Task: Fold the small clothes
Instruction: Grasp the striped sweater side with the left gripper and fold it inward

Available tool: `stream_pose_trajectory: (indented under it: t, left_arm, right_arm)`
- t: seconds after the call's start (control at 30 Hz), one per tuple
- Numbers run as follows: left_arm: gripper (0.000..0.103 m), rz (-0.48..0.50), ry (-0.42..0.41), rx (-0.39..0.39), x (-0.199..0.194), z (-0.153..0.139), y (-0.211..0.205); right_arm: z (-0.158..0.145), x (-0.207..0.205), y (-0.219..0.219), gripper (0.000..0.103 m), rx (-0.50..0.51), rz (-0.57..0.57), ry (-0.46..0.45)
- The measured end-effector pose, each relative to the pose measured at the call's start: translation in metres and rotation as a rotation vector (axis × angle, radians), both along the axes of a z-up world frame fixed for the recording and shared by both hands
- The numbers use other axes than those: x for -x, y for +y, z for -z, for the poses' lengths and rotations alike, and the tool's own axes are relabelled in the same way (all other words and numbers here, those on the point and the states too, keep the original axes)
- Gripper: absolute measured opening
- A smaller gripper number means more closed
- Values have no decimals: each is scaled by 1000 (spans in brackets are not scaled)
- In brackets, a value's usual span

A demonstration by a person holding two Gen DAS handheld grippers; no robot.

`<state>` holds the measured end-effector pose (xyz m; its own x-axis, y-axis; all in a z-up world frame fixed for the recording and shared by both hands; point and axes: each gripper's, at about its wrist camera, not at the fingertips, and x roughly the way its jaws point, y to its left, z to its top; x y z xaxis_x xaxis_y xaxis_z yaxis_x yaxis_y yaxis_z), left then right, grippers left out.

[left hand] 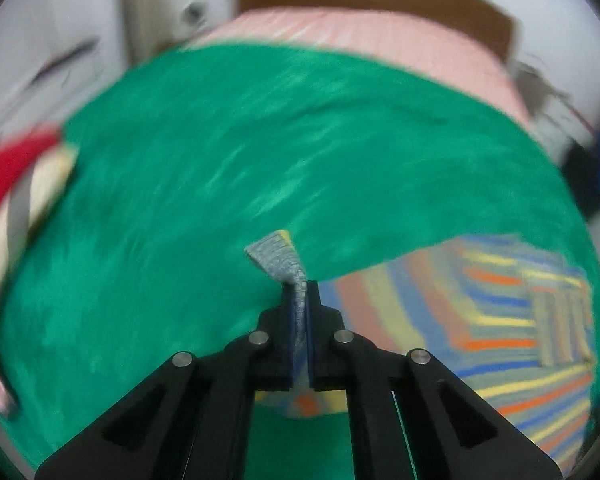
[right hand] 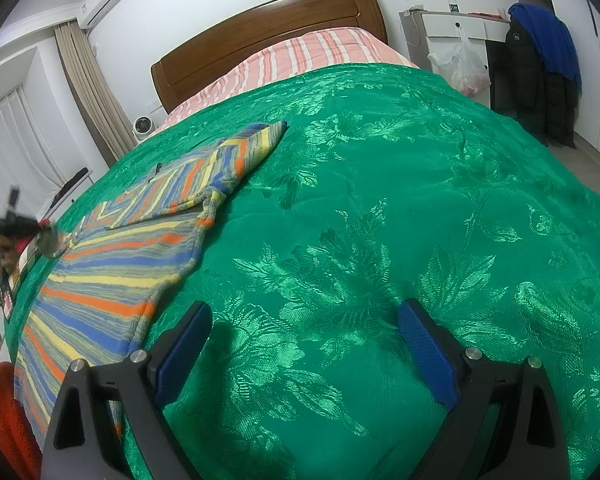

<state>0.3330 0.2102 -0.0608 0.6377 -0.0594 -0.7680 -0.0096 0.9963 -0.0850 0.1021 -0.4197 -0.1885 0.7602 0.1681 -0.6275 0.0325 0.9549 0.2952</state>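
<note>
Left gripper [left hand: 298,300] is pinched tight on a grey ribbed edge of the striped sweater [right hand: 111,280], which lies spread on the green bedspread [right hand: 380,220] (left view's pretty blurry). Right gripper [right hand: 306,344] is spread wide, holding nothing, hovering over bare bedspread beside the sweater.

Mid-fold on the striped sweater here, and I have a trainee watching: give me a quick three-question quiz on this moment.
1. True or false: the left gripper is shut on the striped sweater.
2. The right gripper is: A) holding a sleeve, B) open and holding nothing, above the green bedspread, C) gripping the headboard.
3. Fill in: in the right wrist view, one sleeve lies folded across the sweater's ____.

Key: 1 true; 2 B; 3 body.
</note>
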Motion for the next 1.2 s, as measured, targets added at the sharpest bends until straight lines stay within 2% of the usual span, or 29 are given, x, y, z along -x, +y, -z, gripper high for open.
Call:
stream_pose_trajectory:
  t: [0.07, 0.17, 0.27, 0.37, 0.4, 0.43, 0.5, 0.53, 0.6, 0.67, 0.73, 0.77, 0.87, 0.93, 0.97, 1.03, 1.07, 1.1, 1.17, 1.2]
  left_arm:
    - [2, 110, -61, -13, 6, -35, -44]
    - [2, 271, -115, -31, 14, -64, -119]
    - [2, 380, -112, -10, 18, -59, -183]
    - [4, 456, -88, -21, 23, -32, -238]
    - [8, 470, -66, -20, 25, -18, -255]
    - [14, 475, -35, -18, 29, -3, -270]
    - [70, 489, 59, -35, 33, 27, -290]
    - [73, 494, 75, -47, 52, 34, -293]
    - [73, 546, 85, -54, 70, 45, -297]
    - [74, 571, 78, -29, 78, 41, -290]
    - [81, 551, 54, -3, 73, 32, -272]
    - [86, 504, 25, 10, 67, 25, -251]
    - [88, 335, 0, 48, 41, 22, -204]
    - [88, 235, 37, 85, 28, 39, -176]
    - [88, 191, 101, 76, 22, 62, -162]
    - [88, 171, 220, 1, 19, 103, -155]
    - [90, 208, 194, -15, 26, 112, -151]
    - [96, 222, 142, -28, 36, 108, -147]
    - [99, 156, 157, -41, 45, 102, -136]
    - [99, 137, 156, -12, 54, 95, -129]
  right_arm:
    - [0, 0, 0, 94, 1, 0, -2]
    - [0, 1, 0, 94, 0, 0, -2]
    - [0, 0, 0, 94, 3, 1, -2]
    - [0, 1, 0, 94, 7, 1, -1]
    - [0, 1, 0, 94, 7, 1, -1]
    - [0, 1, 0, 94, 7, 1, -2]
    - [0, 1, 0, 94, 7, 1, -1]
    - [0, 1, 0, 94, 7, 1, -1]
    - [0, 1, 0, 94, 7, 1, -2]
    - [0, 1, 0, 94, 6, 1, -2]
    - [0, 2, 0, 94, 3, 1, -6]
    - [0, 2, 0, 94, 1, 0, -8]
    - [0, 3, 0, 94, -2, 0, -13]
    - [0, 3, 0, 94, -2, 0, -13]
    - [0, 3, 0, 94, -1, 0, -12]
    - [0, 2, 1, 94, 2, 0, -11]
    - [0, 2, 1, 94, 3, 0, -10]
    - [0, 2, 1, 94, 3, 0, -9]
    - [-1, 2, 1, 94, 3, 0, -9]
    - [-1, 2, 1, 94, 3, 0, -10]
